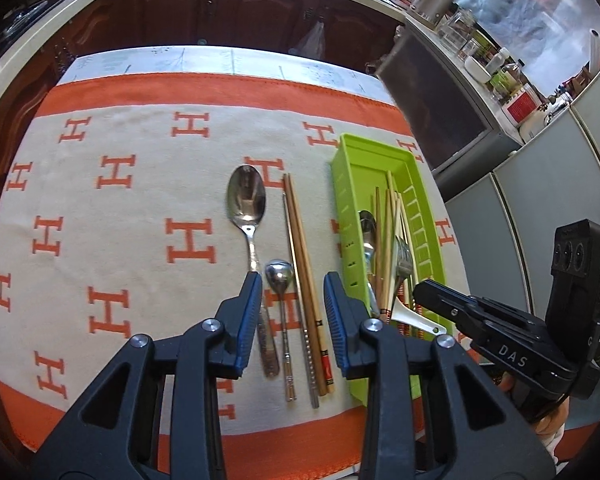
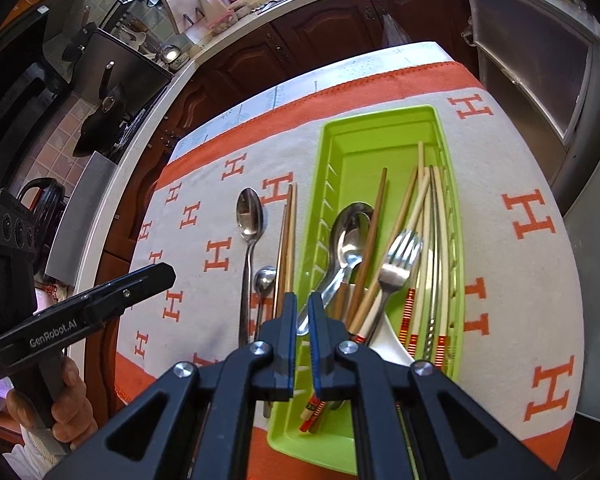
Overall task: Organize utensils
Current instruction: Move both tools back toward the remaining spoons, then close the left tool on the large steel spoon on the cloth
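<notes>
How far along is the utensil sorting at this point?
Mostly done: the green tray already holds a fork, spoons and many chopsticks. Neither gripper holds anything. Left on the cloth: a big spoon, a small spoon and chopsticks.

Both feeds reach me bright and evenly lit by daylight. In my left view a window at top right is washed out and hazy. The big spoon throws glare back, and the fork shines too. Shadows on the cloth are faint. Fisheye bends the counter hard; corners go black. The near frame is slightly soft.
</notes>
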The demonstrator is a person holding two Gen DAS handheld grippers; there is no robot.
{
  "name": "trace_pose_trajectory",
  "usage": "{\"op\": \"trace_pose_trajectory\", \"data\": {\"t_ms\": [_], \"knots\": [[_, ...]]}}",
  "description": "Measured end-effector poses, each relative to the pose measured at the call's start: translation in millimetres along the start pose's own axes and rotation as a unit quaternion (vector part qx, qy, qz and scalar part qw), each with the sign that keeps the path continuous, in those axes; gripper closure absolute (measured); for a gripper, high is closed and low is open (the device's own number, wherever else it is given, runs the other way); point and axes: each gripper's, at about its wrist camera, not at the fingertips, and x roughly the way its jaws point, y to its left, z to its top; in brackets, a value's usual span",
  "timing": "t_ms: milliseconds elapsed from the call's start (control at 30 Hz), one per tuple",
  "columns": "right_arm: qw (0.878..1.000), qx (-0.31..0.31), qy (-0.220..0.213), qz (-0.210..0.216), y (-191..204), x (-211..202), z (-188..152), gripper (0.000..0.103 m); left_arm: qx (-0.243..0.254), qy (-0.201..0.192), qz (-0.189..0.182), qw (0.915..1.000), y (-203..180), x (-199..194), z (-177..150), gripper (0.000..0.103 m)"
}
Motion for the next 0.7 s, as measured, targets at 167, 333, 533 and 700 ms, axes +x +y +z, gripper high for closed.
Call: {"op": "trace_pose_trajectory", "data": {"t_ms": [167,333,533,700], "knots": [[1.0,-0.01,-0.003,-0.002,12.1,1.4,6.4,0.097,0.008,-0.005,0.004,0.9999,11.2,-1.8,11.6,0.074],[1.0,-0.014,-0.001,-0.004,22.1,9.4,13.8,0.097,0.0,0.002,0.011,0.9999,29.4,26.3,28.3,0.073],[1.0,-0.015,0.001,-0.005,25.6,18.2,18.1,0.098,0.003,-0.001,0.012,0.9999,48.0,77.3,47.9,0.073],[1.0,-0.024,0.0,-0.01,30.2,26.2,19.8,0.098,0.017,-0.006,0.011,0.9998,46.8,109.3,52.4,0.073]]}}
